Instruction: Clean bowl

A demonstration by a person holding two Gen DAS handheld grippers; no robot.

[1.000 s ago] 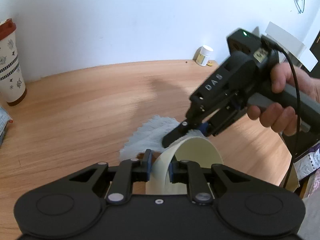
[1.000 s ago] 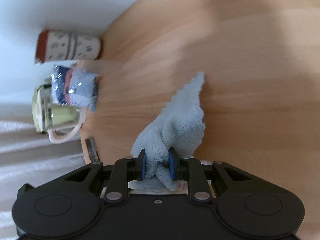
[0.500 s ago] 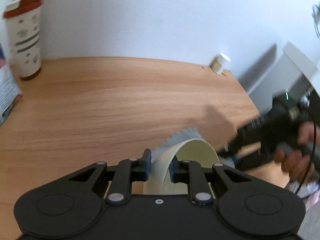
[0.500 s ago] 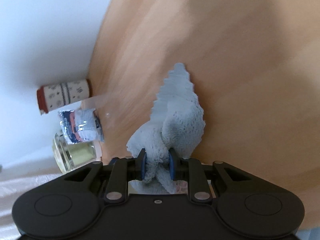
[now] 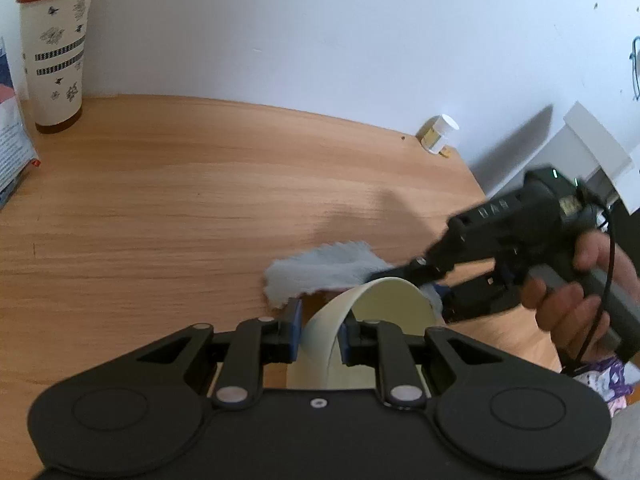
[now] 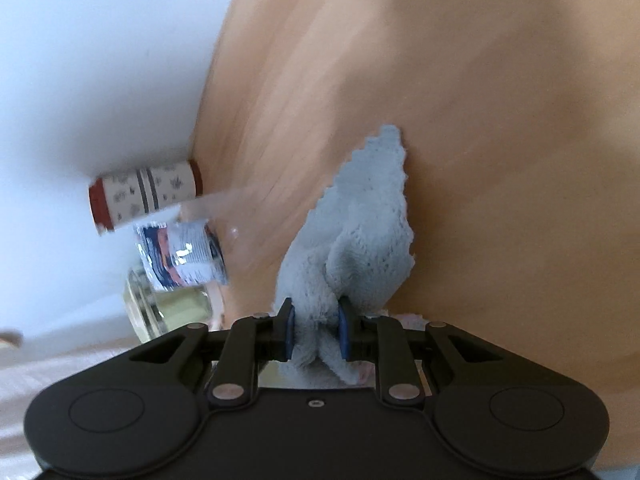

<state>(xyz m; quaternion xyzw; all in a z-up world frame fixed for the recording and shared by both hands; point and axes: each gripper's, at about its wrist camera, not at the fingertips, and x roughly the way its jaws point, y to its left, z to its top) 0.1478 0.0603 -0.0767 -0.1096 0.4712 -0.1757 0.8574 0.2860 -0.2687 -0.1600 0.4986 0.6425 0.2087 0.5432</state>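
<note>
One bowl (image 5: 384, 308), one cloth (image 6: 360, 248), two grippers

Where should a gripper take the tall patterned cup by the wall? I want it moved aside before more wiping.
Probably grip the patterned cup around its mid-body, approaching level from the open table side. It stands upright near the wall, so the back looks hard to reach, and the packet crowds one side. Its body tapers toward the base; the brown lid may come loose.
</note>
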